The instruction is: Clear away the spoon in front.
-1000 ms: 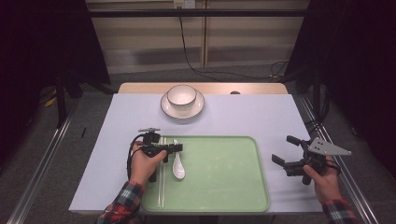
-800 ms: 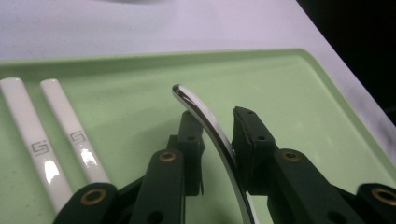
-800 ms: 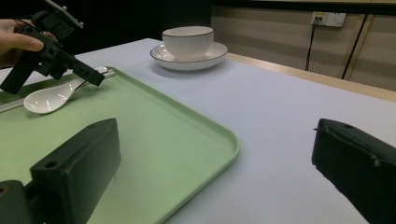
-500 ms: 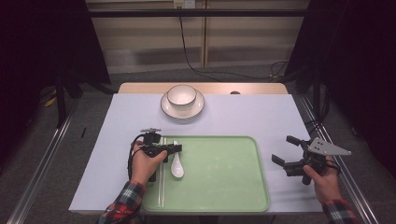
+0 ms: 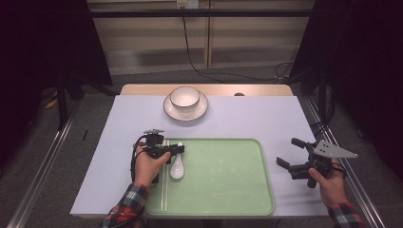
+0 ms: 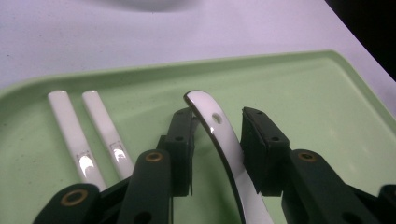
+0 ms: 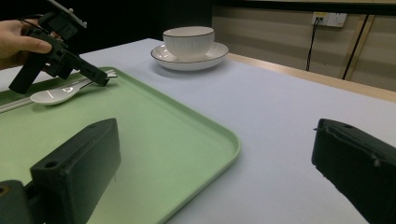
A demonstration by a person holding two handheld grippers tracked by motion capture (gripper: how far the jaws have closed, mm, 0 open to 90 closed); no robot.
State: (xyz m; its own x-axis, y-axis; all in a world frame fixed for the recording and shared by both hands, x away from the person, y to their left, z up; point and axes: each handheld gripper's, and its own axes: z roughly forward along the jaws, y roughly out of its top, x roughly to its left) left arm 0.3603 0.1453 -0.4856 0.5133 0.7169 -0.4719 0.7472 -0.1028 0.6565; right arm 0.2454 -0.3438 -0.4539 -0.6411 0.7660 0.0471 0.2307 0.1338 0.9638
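While both hands rest low near the person's edge of the pale lilac tabletop (image 5: 247, 118), a shallow light green plastic tray (image 5: 223, 190) lies in the near middle of it. Left gripper (image 5: 177, 150) sits over the tray's far left corner, held in a hand with a red plaid sleeve. Its black fingers (image 6: 180, 140) have just been opening and now stand slightly apart, with the curved handle of a glossy white ceramic soup spoon (image 6: 219, 140) between them. In the left gripper view the handle sits close against the left finger at its tip, while a narrow gap shows beside the right finger, so the pads do not clamp it. The spoon lies on the tray floor, its bowl toward the near side, just right of a pair of white chopsticks (image 5: 164, 180) that run near to far along the tray's left edge.

Right gripper (image 5: 292, 154) hovers just off the tray's right edge, above bare tabletop, with its fingers wide apart and nothing between them.

At the far middle of the tabletop, well apart from the tray, a white ribbed bowl (image 5: 185, 97) with a dark rim stands upright on a matching white saucer (image 5: 171, 111).
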